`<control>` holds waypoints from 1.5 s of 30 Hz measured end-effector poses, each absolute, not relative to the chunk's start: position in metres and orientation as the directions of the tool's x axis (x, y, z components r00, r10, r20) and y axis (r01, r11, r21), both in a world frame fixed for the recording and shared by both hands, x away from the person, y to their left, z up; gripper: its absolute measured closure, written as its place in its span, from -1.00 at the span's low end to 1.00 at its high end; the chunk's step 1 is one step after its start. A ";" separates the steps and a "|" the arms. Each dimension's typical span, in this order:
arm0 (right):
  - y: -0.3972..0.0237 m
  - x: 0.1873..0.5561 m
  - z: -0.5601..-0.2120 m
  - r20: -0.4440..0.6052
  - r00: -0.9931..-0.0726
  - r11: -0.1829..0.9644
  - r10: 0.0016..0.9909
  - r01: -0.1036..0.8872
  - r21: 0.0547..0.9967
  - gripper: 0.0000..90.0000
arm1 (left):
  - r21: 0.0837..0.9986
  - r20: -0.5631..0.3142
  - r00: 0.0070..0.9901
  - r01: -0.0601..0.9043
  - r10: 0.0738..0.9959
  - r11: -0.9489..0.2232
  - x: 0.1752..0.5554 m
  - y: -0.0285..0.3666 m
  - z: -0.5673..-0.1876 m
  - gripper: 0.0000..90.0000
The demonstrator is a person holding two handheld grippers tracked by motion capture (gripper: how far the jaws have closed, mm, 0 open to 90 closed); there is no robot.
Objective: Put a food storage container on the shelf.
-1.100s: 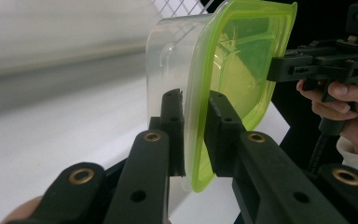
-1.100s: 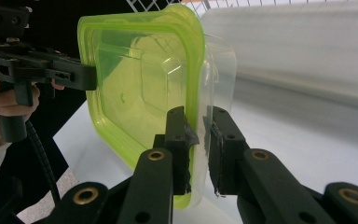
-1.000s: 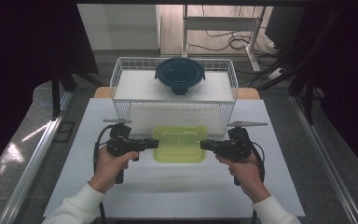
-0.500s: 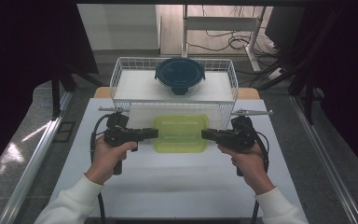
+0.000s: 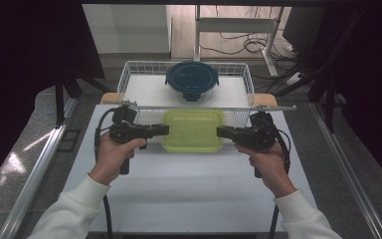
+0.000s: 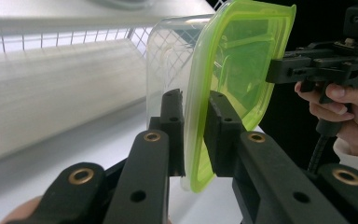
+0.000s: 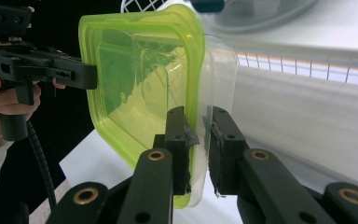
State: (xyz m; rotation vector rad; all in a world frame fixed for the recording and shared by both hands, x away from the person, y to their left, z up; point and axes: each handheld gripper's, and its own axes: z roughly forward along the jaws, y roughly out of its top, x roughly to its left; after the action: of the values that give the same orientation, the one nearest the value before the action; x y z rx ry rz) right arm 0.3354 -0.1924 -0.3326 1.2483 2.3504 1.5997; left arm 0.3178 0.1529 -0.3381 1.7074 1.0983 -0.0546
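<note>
A clear rectangular container with a lime-green lid hangs above the white table, just in front of the wire basket. My left gripper is shut on its left rim and my right gripper on its right rim. In the left gripper view the jaws pinch the lid edge and the clear wall of the container, with the right gripper clamped on the far side. From the right gripper view, the jaws grip the container the same way, opposite the left gripper.
Inside the wire basket sits a round glass container with a dark blue lid, at the back middle. The basket's near wall runs right behind the held container. A white mat covers the table; metal rails line both sides.
Both hands have risen and shifted toward the basket, carrying the green-lidded container up off the table with them. The grip on each side is unchanged.
</note>
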 end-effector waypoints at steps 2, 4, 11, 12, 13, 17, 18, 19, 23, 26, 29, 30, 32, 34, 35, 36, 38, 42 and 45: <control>-0.192 0.339 -0.327 0.381 -0.680 0.145 0.626 0.582 0.800 0.74 | 0.736 -0.514 0.579 0.677 0.633 -0.022 0.320 0.153 -0.334 0.75; -0.192 0.342 -0.324 0.380 -0.679 0.142 0.627 0.580 0.802 0.74 | 0.740 -0.510 0.579 0.672 0.637 -0.018 0.323 0.153 -0.329 0.75; -0.189 0.353 -0.305 0.372 -0.688 0.135 0.623 0.563 0.816 0.74 | 0.755 -0.496 0.586 0.655 0.641 -0.013 0.333 0.155 -0.312 0.75; -0.189 0.355 -0.303 0.372 -0.689 0.134 0.622 0.561 0.817 0.74 | 0.758 -0.495 0.586 0.652 0.642 -0.011 0.335 0.156 -0.308 0.75; -0.189 0.357 -0.300 0.374 -0.690 0.132 0.620 0.561 0.817 0.74 | 0.760 -0.492 0.588 0.650 0.642 -0.013 0.335 0.156 -0.307 0.75; -0.188 0.363 -0.291 0.373 -0.690 0.128 0.620 0.559 0.820 0.74 | 0.766 -0.487 0.591 0.643 0.642 -0.011 0.343 0.157 -0.297 0.75; -0.187 0.364 -0.289 0.372 -0.691 0.126 0.620 0.556 0.822 0.74 | 0.766 -0.488 0.593 0.643 0.640 -0.011 0.345 0.158 -0.294 0.75; -0.187 0.367 -0.286 0.369 -0.693 0.125 0.620 0.552 0.825 0.74 | 0.768 -0.487 0.594 0.641 0.641 -0.011 0.347 0.159 -0.293 0.75; -0.183 0.372 -0.278 0.363 -0.691 0.128 0.625 0.550 0.825 0.74 | 0.772 -0.482 0.596 0.635 0.642 -0.009 0.353 0.161 -0.286 0.75; -0.182 0.377 -0.273 0.361 -0.689 0.129 0.628 0.550 0.825 0.74 | 0.772 -0.483 0.593 0.636 0.644 -0.007 0.359 0.162 -0.281 0.75; -0.182 0.384 -0.268 0.370 -0.688 0.121 0.625 0.553 0.824 0.74 | 0.770 -0.489 0.595 0.638 0.638 -0.005 0.365 0.163 -0.276 0.75; -0.182 0.386 -0.267 0.373 -0.687 0.118 0.624 0.554 0.824 0.74 | 0.771 -0.487 0.598 0.637 0.636 -0.009 0.368 0.163 -0.273 0.75; -0.182 0.391 -0.262 0.372 -0.687 0.115 0.624 0.551 0.826 0.74 | 0.772 -0.488 0.599 0.635 0.635 -0.006 0.374 0.163 -0.269 0.75; -0.182 0.396 -0.259 0.379 -0.684 0.105 0.623 0.553 0.826 0.74 | 0.769 -0.492 0.600 0.639 0.631 -0.007 0.381 0.164 -0.265 0.75; -0.182 0.400 -0.257 0.382 -0.683 0.103 0.622 0.555 0.826 0.74 | 0.768 -0.495 0.597 0.640 0.632 -0.004 0.384 0.164 -0.264 0.75; -0.182 0.403 -0.256 0.384 -0.684 0.097 0.621 0.553 0.827 0.74 | 0.766 -0.497 0.597 0.642 0.631 -0.004 0.387 0.164 -0.263 0.75; -0.182 0.410 -0.254 0.388 -0.681 0.092 0.620 0.555 0.827 0.74 | 0.766 -0.498 0.593 0.643 0.633 -0.001 0.394 0.164 -0.259 0.75; -0.181 0.421 -0.249 0.395 -0.674 0.088 0.625 0.563 0.822 0.75 | 0.760 -0.506 0.585 0.650 0.634 0.006 0.405 0.165 -0.255 0.75; -0.179 0.428 -0.242 0.386 -0.672 0.095 0.631 0.562 0.822 0.75 | 0.759 -0.510 0.588 0.651 0.628 0.007 0.413 0.168 -0.253 0.75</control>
State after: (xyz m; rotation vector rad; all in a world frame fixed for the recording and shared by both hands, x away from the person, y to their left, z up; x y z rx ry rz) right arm 0.4284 -0.1785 -0.2421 1.2420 2.2758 1.6566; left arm 0.4128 0.1679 -0.2527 1.6704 1.0763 -0.0248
